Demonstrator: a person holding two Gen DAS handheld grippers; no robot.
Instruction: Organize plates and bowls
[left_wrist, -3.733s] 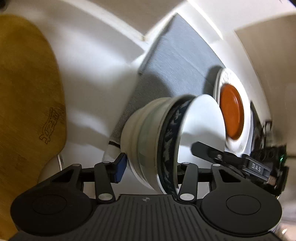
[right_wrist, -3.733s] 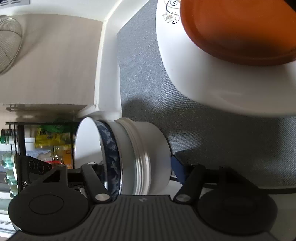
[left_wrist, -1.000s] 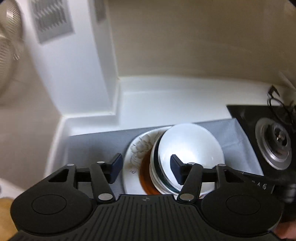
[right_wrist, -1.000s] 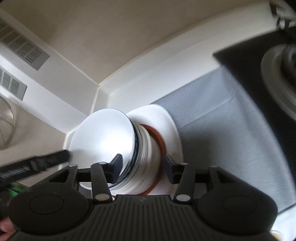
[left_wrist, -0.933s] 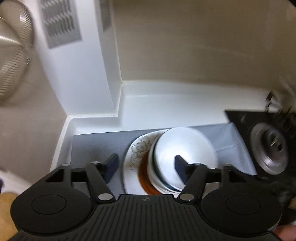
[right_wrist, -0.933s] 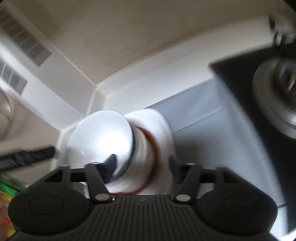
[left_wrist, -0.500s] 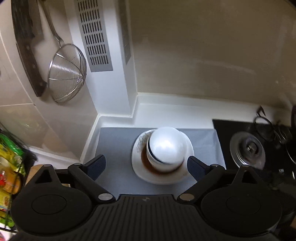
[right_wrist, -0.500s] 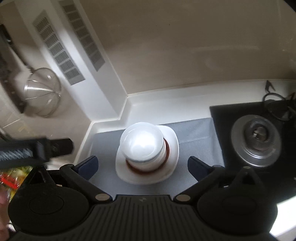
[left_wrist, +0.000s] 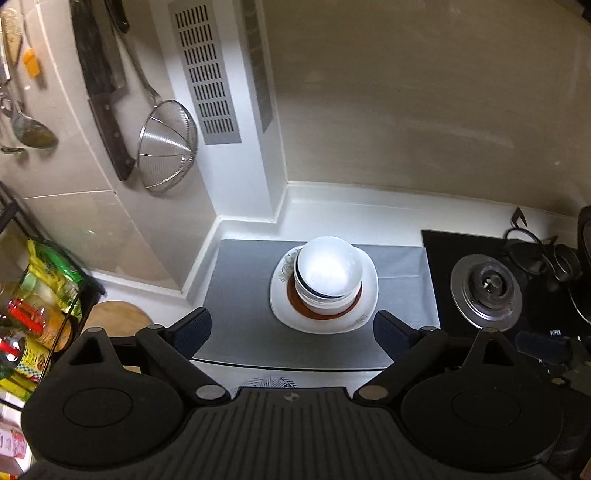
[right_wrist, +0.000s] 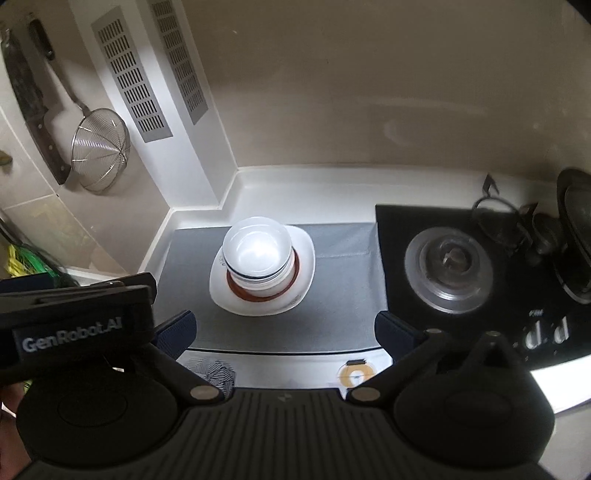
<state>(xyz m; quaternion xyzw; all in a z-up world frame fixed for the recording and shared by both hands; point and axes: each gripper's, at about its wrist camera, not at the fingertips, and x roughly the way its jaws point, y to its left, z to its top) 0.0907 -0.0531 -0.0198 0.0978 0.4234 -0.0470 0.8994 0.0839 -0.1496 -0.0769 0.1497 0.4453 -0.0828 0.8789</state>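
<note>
Glossy round bowls (left_wrist: 328, 269) on squarish white plate (left_wrist: 365, 314); both hand-held grippers (left_wrist: 291, 332) (right_wrist: 284, 328) agape.

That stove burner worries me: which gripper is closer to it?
Right. The right gripper has the burner close off its right finger, large in view; the left gripper faces the bowls, the burner farther to its right.

Left gripper (left_wrist: 291, 330) spread wide, nothing between the fingers (left_wrist: 190, 328) — pointed forward and down. Right gripper (right_wrist: 284, 330) likewise wide apart and empty, with the left gripper's body just to its left — level, side by side.
</note>
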